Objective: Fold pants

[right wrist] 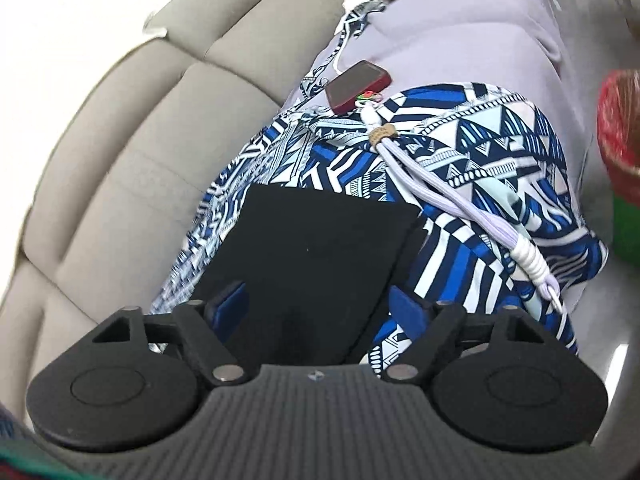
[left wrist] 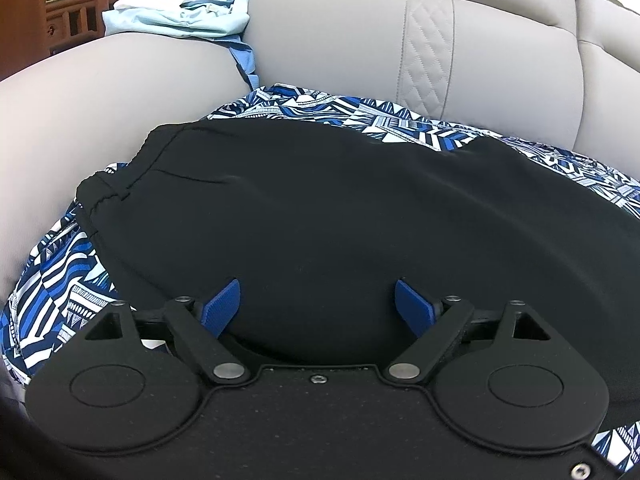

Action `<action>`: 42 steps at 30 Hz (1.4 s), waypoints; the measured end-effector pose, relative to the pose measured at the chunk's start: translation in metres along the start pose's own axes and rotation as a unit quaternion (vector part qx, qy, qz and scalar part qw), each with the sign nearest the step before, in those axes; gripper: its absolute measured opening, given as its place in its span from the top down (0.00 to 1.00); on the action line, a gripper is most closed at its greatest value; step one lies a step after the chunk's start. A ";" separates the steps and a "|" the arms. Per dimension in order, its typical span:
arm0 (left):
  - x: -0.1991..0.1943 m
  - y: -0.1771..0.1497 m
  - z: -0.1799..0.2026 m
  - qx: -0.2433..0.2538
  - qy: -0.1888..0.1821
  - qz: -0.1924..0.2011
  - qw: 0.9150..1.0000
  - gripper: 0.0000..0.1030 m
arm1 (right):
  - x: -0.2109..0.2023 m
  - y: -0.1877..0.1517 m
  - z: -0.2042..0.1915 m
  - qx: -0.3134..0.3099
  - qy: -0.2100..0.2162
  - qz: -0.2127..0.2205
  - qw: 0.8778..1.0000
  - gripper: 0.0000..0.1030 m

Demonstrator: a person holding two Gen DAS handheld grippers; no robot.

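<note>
Black pants (left wrist: 340,220) lie flat on a blue-and-white patterned cloth (left wrist: 60,292) on a beige sofa, waistband at the left. My left gripper (left wrist: 318,300) is open, its blue fingers (left wrist: 222,300) spread over the pants' near edge, holding nothing. In the right wrist view the leg end of the pants (right wrist: 316,256) lies on the same patterned cloth (right wrist: 460,240). My right gripper (right wrist: 320,308) is open, its blue fingers (right wrist: 406,308) spread on either side of the black fabric.
Sofa backrest (left wrist: 360,48) rises behind the pants. A light blue garment pile (left wrist: 180,16) sits on the left cushion. A red phone (right wrist: 358,86) and a white braided cable (right wrist: 460,200) lie on the cloth. A red-green object (right wrist: 622,152) stands at the right.
</note>
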State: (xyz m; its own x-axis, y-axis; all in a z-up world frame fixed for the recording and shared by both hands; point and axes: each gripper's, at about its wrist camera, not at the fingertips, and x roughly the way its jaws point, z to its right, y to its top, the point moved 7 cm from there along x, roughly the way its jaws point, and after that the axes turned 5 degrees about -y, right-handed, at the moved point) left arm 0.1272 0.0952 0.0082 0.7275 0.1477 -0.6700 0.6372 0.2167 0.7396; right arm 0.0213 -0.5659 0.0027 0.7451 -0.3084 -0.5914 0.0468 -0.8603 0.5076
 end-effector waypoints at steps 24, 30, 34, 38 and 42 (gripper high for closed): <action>-0.001 0.001 -0.002 -0.009 0.004 0.003 1.000 0.16 | 0.012 0.014 0.021 0.056 -0.028 0.036 0.997 0.40; 0.000 0.001 -0.002 -0.012 0.006 0.001 1.000 0.16 | 0.022 0.012 0.004 0.036 0.008 0.008 0.999 0.35; -0.001 0.001 -0.002 -0.012 0.006 0.001 1.000 0.16 | 0.030 0.012 -0.006 0.019 -0.004 0.010 1.000 0.40; 0.001 0.003 -0.003 -0.018 0.001 -0.005 1.000 0.16 | 0.042 0.016 -0.017 -0.010 -0.053 0.009 0.999 0.89; 0.001 0.003 -0.004 -0.017 -0.001 -0.004 1.000 0.16 | 0.045 0.006 -0.067 -0.071 -0.044 0.011 0.996 0.91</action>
State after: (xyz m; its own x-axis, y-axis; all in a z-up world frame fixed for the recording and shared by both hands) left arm 0.1289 0.1003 0.0095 0.7232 0.1433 -0.6756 0.6338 0.2508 0.7317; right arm 0.0997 -0.5576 0.0209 0.6860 -0.3671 -0.6283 0.1285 -0.7888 0.6011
